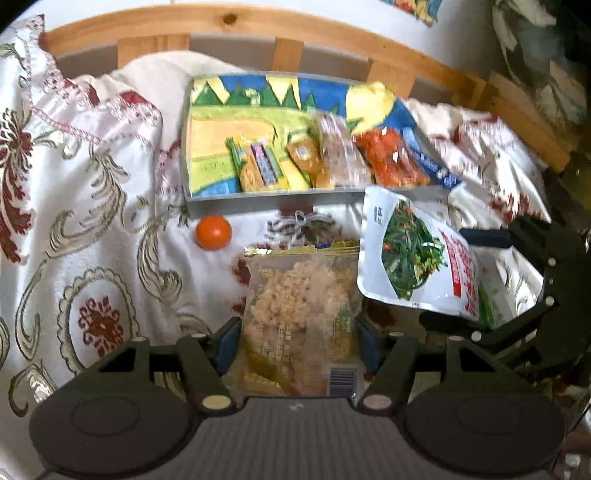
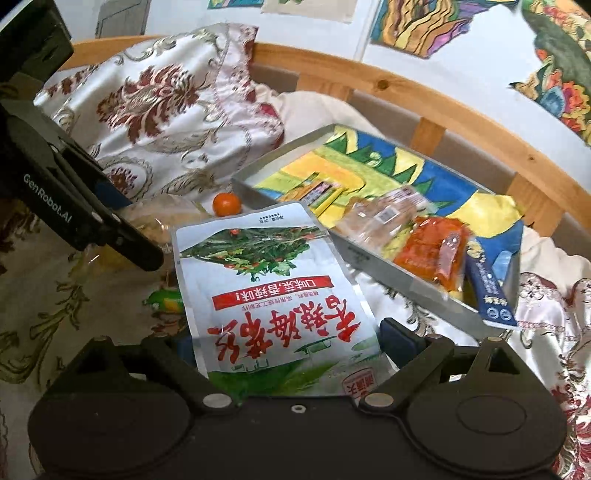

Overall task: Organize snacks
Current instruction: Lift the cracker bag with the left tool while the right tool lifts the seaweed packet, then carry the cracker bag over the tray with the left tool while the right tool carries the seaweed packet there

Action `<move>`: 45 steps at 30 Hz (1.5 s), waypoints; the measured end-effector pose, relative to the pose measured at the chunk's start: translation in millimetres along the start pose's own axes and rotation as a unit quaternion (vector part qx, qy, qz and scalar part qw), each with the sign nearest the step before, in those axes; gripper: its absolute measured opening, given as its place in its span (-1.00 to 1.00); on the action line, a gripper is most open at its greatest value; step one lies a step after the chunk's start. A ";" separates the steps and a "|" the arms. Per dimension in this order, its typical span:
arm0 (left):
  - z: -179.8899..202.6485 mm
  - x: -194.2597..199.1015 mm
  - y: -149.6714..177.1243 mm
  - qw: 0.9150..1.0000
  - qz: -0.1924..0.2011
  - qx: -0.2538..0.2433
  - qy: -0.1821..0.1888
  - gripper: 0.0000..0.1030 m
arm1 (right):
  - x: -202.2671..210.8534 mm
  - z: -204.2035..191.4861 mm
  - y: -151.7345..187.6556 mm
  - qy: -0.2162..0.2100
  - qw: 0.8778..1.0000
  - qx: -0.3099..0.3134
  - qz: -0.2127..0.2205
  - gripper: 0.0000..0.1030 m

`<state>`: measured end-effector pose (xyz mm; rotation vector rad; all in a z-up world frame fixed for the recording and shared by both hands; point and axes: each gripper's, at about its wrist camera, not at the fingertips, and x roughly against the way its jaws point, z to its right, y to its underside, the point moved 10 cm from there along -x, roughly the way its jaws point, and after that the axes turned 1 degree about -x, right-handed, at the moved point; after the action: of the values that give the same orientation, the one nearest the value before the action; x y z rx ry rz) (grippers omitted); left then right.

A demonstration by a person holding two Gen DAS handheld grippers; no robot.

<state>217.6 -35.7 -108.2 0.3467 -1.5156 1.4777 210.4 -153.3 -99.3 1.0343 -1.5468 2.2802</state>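
My left gripper (image 1: pixel 295 339) is shut on a clear packet of pale crumbly snack (image 1: pixel 299 299), held above the bedspread in front of the tray. My right gripper (image 2: pixel 288 343) is shut on a white pouch with green vegetables and red writing (image 2: pixel 273 288); the pouch also shows in the left wrist view (image 1: pixel 413 254), right of the crumbly packet. The grey tray (image 1: pixel 258 197) with a colourful drawing as liner holds several snack packets, among them an orange one (image 1: pixel 391 155) (image 2: pixel 432 247) and a blue stick (image 2: pixel 491 291). The left gripper also shows in the right wrist view (image 2: pixel 122 236).
A small orange fruit (image 1: pixel 213 232) (image 2: pixel 226 204) lies on the flowered bedspread (image 1: pixel 74 221) left of the tray's front. A wooden bed rail (image 1: pixel 258 26) runs behind the tray. A green and yellow item (image 2: pixel 164 300) lies under the pouch.
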 end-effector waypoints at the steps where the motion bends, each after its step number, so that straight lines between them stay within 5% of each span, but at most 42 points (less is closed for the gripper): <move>1: -0.6 1.8 -2.3 1.000 0.009 0.002 -0.001 0.32 | 0.7 0.9 -1.3 0.002 1.000 -0.002 0.003 0.83; 23: -27.6 13.7 -32.2 0.993 0.092 0.072 -0.016 0.32 | -5.1 35.9 -48.2 0.040 0.996 -0.073 0.041 0.83; 24: -29.5 14.2 -34.1 0.992 0.096 0.077 -0.016 0.32 | -5.3 37.5 -49.6 0.040 0.995 -0.076 0.042 0.68; 25: -31.1 14.5 -36.4 0.992 0.099 0.082 -0.016 0.32 | -5.8 38.4 -51.2 0.037 0.995 -0.077 0.043 0.33; 26: -32.5 14.3 -38.8 0.991 0.102 0.085 -0.015 0.32 | -8.9 40.0 -51.3 0.037 0.996 -0.079 0.035 -0.27; 38: -43.9 -3.3 -37.9 0.990 0.085 0.108 -0.010 0.32 | -45.3 43.3 -21.5 0.047 0.997 -0.063 -0.017 0.16; 42: -42.4 -2.5 -37.0 0.991 0.085 0.107 -0.008 0.32 | -53.5 44.3 -17.7 0.093 0.995 -0.025 -0.023 0.74; 45: -41.9 -2.3 -37.5 0.991 0.085 0.106 -0.007 0.32 | -65.7 49.4 -12.2 0.079 0.996 -0.028 -0.040 0.87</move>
<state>264.7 -8.0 -94.9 0.3603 -1.4310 1.7804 286.5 -177.2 -122.3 0.8615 -1.4708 2.1937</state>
